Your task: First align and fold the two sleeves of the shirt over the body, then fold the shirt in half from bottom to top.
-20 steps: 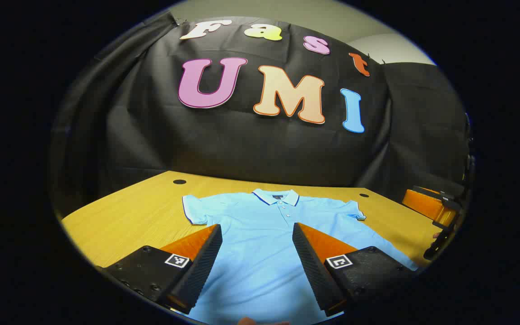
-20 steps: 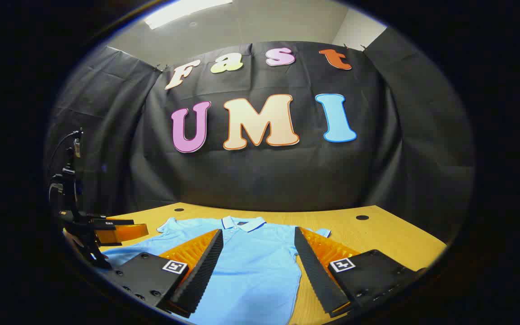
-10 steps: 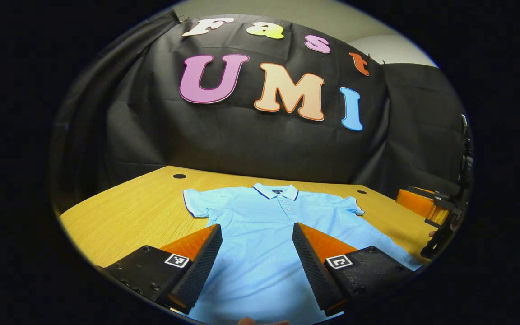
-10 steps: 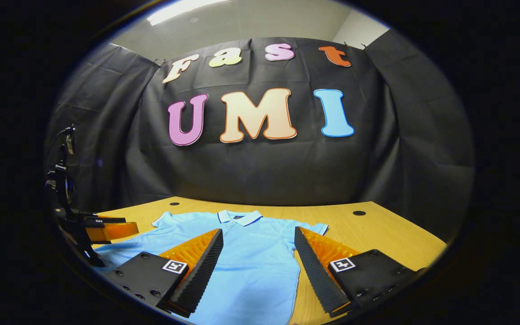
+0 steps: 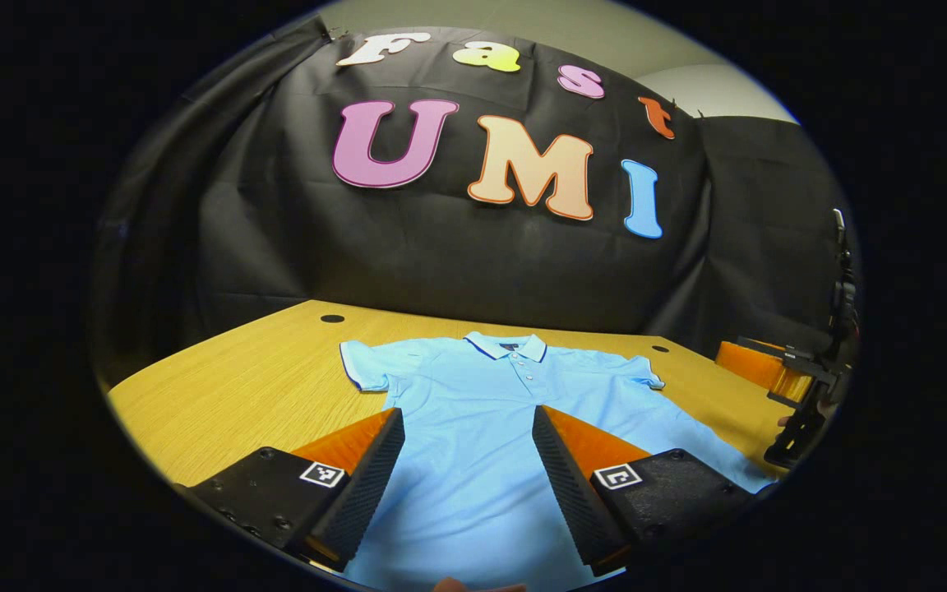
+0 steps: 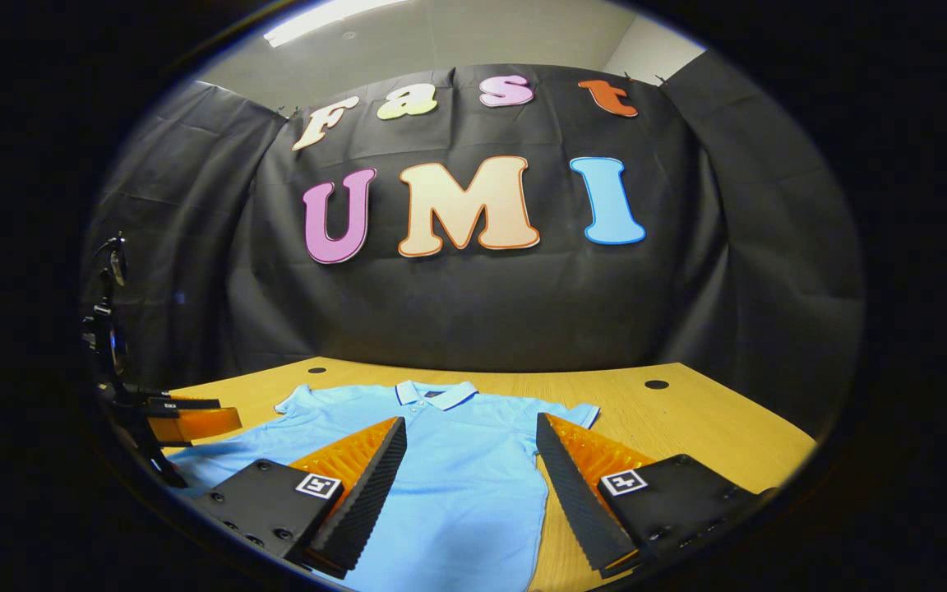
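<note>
A light wooden table [image 5: 219, 395] with round cable holes is carrying a flat, unfolded light-blue short-sleeved polo shirt [image 5: 490, 436] lying face up, collar toward the far wall and both sleeves spread out to left and right. The left gripper [image 5: 467, 485] and right gripper [image 6: 467, 485] are hovering above the shirt's near part, fingers spread wide and gripping nothing.

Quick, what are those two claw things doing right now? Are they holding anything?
Left gripper: open, holding nothing, above the blue shirt.
Right gripper: open, holding nothing, also above the shirt.
</note>
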Tool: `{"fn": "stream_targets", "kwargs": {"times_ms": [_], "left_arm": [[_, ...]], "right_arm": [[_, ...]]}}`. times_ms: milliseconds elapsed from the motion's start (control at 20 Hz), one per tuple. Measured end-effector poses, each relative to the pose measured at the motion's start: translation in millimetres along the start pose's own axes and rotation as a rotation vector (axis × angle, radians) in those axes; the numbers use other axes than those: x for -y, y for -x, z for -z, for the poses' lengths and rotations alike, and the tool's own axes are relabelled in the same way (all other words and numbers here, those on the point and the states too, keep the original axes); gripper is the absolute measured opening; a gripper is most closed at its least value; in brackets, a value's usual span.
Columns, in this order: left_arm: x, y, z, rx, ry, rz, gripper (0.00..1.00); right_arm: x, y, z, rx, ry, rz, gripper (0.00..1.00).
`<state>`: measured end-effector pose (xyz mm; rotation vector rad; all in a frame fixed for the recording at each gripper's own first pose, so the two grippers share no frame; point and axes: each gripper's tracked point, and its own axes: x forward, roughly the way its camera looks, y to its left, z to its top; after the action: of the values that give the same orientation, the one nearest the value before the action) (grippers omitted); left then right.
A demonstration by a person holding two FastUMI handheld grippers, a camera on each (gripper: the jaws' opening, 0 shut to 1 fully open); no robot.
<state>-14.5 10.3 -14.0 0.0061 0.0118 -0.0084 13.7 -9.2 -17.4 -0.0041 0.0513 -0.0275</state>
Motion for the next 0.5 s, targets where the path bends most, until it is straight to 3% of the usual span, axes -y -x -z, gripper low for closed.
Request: {"fn": "stream_targets", "kwargs": {"times_ms": [300, 500], "left_arm": [[7.4, 0.6, -3.9, 0.008, -0.019, 0.02, 0.94], [6.6, -1.4, -8.5, 0.023, -0.035, 0.023, 0.93]], "right_arm": [[20.8, -28.8, -11.2, -0.051, -0.013, -0.023, 0.96], [44.4, -56.9, -23.4, -0.082, -0.059, -0.022, 1.0]]}}
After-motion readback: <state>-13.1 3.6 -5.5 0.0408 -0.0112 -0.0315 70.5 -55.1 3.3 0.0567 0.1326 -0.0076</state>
